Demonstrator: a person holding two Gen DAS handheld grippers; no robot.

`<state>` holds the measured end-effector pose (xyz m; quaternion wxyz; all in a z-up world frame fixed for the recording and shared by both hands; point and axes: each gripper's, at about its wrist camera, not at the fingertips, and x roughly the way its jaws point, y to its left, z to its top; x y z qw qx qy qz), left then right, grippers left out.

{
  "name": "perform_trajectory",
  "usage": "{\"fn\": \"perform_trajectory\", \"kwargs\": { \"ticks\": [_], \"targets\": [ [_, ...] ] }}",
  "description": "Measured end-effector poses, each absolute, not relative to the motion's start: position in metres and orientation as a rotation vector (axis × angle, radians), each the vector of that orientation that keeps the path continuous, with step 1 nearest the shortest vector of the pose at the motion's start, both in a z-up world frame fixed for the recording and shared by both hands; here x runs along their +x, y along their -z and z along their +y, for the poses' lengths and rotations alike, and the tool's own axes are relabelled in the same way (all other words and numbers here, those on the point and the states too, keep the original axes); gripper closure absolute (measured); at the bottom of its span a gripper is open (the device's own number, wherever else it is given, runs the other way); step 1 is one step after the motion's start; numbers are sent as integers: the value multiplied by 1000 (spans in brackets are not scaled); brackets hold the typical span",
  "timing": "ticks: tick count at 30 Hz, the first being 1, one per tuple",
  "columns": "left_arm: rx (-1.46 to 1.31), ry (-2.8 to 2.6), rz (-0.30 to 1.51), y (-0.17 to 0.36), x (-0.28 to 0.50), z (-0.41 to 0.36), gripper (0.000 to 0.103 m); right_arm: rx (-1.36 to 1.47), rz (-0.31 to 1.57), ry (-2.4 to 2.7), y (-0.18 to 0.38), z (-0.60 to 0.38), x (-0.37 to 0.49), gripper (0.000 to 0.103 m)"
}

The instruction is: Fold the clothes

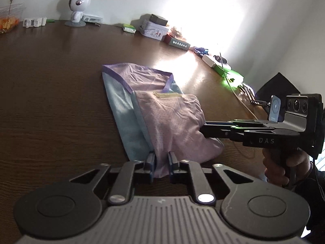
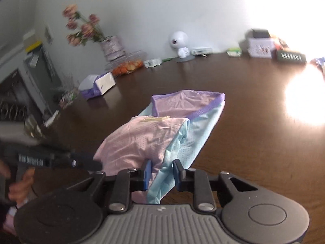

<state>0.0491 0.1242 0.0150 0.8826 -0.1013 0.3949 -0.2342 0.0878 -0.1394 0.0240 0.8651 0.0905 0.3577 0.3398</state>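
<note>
A small pink and light-blue mesh garment (image 1: 162,120) with a purple waistband lies on the dark wooden table (image 1: 50,93), partly folded over itself. My left gripper (image 1: 162,163) is shut on its near pink edge. My right gripper (image 2: 161,172) is shut on the pink and blue cloth (image 2: 162,142) at the garment's other near corner. The right gripper also shows in the left wrist view (image 1: 205,130), its fingers pushed into the pink cloth from the right. The left gripper shows blurred in the right wrist view (image 2: 95,163), at the garment's left.
Along the wall edge of the table stand a white round-headed figurine (image 1: 78,8), a tin box (image 1: 154,30), small boxes, cables and a green item (image 1: 231,75). The right wrist view shows a flower vase (image 2: 112,46), a fruit bowl (image 2: 127,67) and a tissue box (image 2: 97,85).
</note>
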Motion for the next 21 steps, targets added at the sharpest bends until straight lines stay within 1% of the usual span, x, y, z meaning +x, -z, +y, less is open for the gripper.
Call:
{"fn": "perform_trajectory", "kwargs": {
  "ticks": [1,2,3,4,5,6,7,8,9,10,13,14,15,16,17,19,20,21],
  "targets": [
    [-226,491,805,-17,53,126,51,204,748,-713,-24,-141,88,79],
    [-241,494,787,-19,56,127,48,204,749,-713,-25,-141,90,79],
    [-256,497,804,-17,63,127,48,203,751,-713,-26,-141,91,78],
    [-271,501,821,-15,70,126,50,205,761,-713,-24,-139,93,74],
    [-286,504,838,-13,77,126,53,211,771,-717,-22,-137,95,75],
    [-301,507,854,-11,84,125,74,222,784,-731,-19,-135,97,77],
    [-311,516,872,-7,87,124,87,239,788,-737,-17,-134,99,88],
    [-317,519,868,-7,85,125,89,258,790,-740,-15,-134,100,90],
    [-322,521,863,-7,82,127,95,263,778,-745,-17,-134,99,92],
    [-327,523,859,-8,80,128,96,257,765,-747,-20,-133,96,95],
    [-334,503,859,-6,72,135,97,289,791,-771,-21,-135,97,97],
    [-327,492,856,-5,70,135,95,304,807,-779,-19,-135,98,97],
    [-320,482,852,-3,69,136,84,318,823,-786,-18,-136,100,96],
    [-313,471,848,-2,68,136,68,274,832,-766,-18,-131,100,91],
    [-284,451,838,-5,66,136,63,214,810,-747,-23,-127,95,88],
    [-245,444,802,-15,64,139,62,92,753,-711,-35,-119,84,84],
    [-228,444,784,-21,64,140,62,78,724,-713,-42,-119,79,84],
    [-233,445,787,-21,69,140,63,72,694,-719,-50,-120,75,82]
  ]
}}
